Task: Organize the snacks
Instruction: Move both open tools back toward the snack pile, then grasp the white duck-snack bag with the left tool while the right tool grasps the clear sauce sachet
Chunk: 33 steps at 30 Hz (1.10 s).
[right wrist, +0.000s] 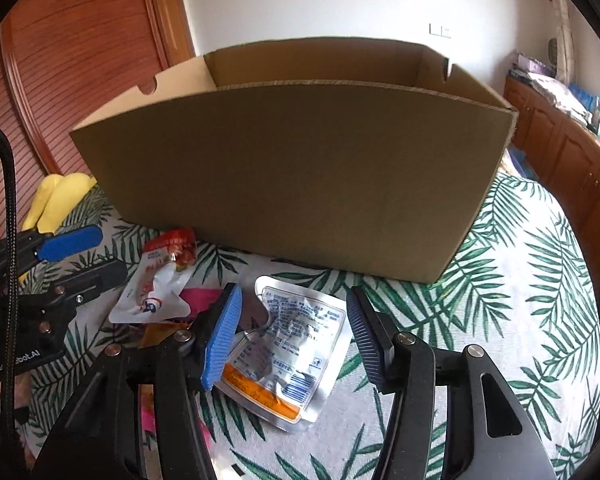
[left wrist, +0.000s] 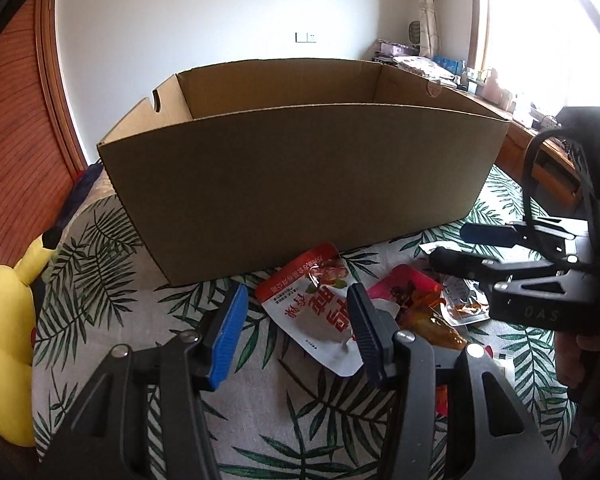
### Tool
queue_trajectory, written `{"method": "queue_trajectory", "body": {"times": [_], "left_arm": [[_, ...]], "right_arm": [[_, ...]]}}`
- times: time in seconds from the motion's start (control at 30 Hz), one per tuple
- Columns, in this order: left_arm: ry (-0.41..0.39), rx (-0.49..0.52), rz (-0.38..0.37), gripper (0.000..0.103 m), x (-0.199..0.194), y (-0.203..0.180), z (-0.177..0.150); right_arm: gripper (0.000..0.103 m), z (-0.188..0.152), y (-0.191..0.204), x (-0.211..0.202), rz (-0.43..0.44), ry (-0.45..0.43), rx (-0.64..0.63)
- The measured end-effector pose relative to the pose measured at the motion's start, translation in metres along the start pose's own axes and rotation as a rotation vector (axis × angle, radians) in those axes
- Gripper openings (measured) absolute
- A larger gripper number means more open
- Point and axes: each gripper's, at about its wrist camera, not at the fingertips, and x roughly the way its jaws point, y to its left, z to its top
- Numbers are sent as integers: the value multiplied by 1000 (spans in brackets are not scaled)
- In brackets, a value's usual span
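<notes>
A big open cardboard box (left wrist: 292, 184) (right wrist: 292, 180) stands on a leaf-print cloth (left wrist: 100, 280) (right wrist: 520, 280). Several snack packets lie in front of it. My left gripper (left wrist: 296, 332) (right wrist: 88, 260) is open just above a white and red pouch (left wrist: 312, 320) (right wrist: 160, 284), with no pad pressing on it. My right gripper (right wrist: 294, 336) (left wrist: 460, 246) is also open, and hovers over a silvery pouch with blue print (right wrist: 296, 344) that lies flat between its fingers. A pink-red packet (left wrist: 408, 292) (right wrist: 200, 300) and an orange one (left wrist: 440, 328) lie between the two pouches.
A yellow plush toy (left wrist: 4, 340) (right wrist: 60, 200) lies at the cloth's left edge. Behind it is a wooden slatted door (left wrist: 16, 120). Wooden cabinets (right wrist: 560, 152) with clutter on top run along the right wall. A hand (left wrist: 588, 356) holds the right gripper.
</notes>
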Motion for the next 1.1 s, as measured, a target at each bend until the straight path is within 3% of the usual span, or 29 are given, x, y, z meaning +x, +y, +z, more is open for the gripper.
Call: {"method": "queue_trajectory", "body": {"times": [0.3,0.7,0.9,1.1], "left_arm": [[11,-24,-23,52,10,-1,2],[71,-37,-1,53,34,-8,5],[103,-59,3,57,45,-14,9],[112,-52,84,68,49,-16,6]], "right_arm": [[62,-11,-5,14,-24,79,-22],[67,-22,-4,9,-70,63,-77],[70,-23,-10,8,-70,64,-72],[72,-23,-9,8,-68,63,-74]]}}
